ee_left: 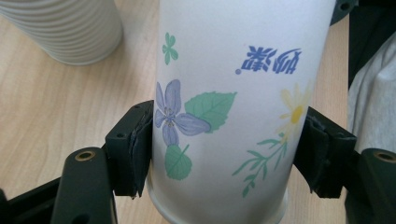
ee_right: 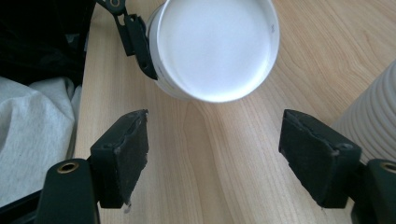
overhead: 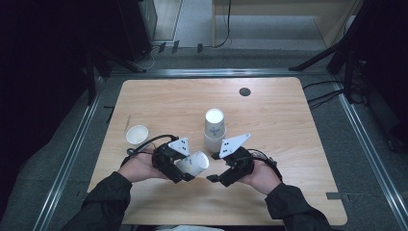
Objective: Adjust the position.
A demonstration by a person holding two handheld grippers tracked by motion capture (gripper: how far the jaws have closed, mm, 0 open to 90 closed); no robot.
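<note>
Left claw [overhead: 185, 169] clamped on flowered cup [overhead: 193, 162], tipped sideways, near edge of table [overhead: 269, 110]. Right claw [overhead: 215, 178] apart, empty, facing cup mouth. Stack [overhead: 214, 130] just beyond. Pickup done I guess; handoff or stacking left.

A smooth, matt paper cup [ee_left: 233, 107] printed with flowers is sitting between worn black rubbery pads [ee_left: 140, 154], above a pale, matt wood-grain table [overhead: 269, 110].

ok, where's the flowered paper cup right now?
In the high view the flowered paper cup lies sideways between the left gripper's jaws, near the table's front edge, just front-left of the cup stack.
</note>
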